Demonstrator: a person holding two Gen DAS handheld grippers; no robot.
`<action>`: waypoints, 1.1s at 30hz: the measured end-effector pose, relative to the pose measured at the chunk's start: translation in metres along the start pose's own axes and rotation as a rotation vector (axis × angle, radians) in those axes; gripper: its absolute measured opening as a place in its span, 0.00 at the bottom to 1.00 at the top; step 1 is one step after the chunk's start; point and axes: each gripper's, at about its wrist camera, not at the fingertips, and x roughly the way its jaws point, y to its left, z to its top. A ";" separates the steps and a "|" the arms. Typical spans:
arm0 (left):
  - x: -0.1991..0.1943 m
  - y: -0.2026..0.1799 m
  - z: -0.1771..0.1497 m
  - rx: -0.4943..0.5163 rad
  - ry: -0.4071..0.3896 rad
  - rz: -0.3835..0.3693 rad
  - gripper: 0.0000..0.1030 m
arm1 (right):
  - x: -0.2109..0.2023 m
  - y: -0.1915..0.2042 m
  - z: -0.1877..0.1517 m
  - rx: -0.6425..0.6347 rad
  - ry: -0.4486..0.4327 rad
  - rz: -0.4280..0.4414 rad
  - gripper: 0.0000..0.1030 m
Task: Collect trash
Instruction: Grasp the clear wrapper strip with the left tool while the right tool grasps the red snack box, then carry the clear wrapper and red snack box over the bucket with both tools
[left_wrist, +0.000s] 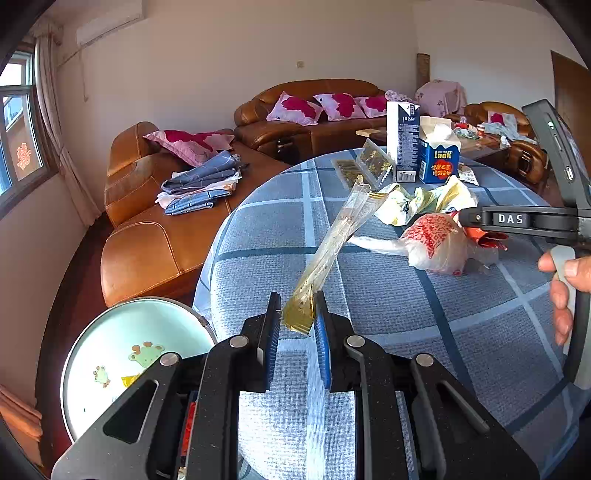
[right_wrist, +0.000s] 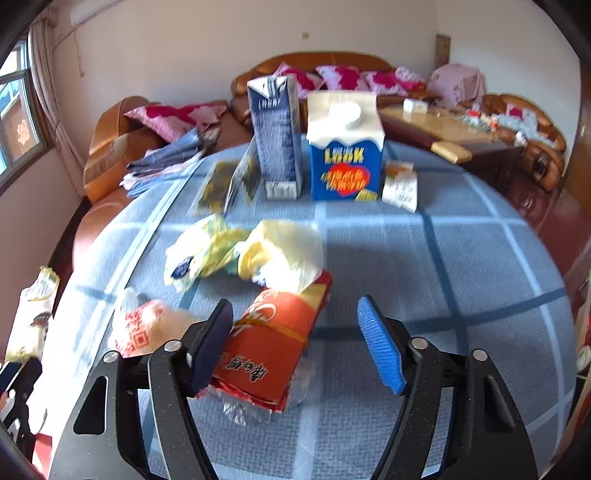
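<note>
My left gripper (left_wrist: 297, 325) pinches a limp, light, slippery wrapper (left_wrist: 332, 243) by its bottom edge above the table (left_wrist: 406, 332); right gripper (right_wrist: 295, 339) gapes over the red pack (right_wrist: 273, 343), a light crushable carton, best squeezed across its narrow sides.

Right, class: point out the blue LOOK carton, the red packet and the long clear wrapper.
blue LOOK carton (right_wrist: 345, 173): right wrist view, front face.
red packet (right_wrist: 275, 339): right wrist view, top face.
long clear wrapper (left_wrist: 332, 247): left wrist view, mid-length.
</note>
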 end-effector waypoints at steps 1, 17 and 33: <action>0.000 0.001 0.000 -0.006 0.000 -0.003 0.17 | -0.001 -0.001 -0.002 0.002 0.010 0.011 0.61; -0.019 0.008 0.003 -0.057 -0.038 -0.028 0.17 | -0.054 0.005 -0.036 -0.096 -0.043 0.074 0.38; -0.035 0.041 -0.003 -0.115 -0.052 0.079 0.17 | -0.089 0.043 -0.025 -0.211 -0.245 0.132 0.38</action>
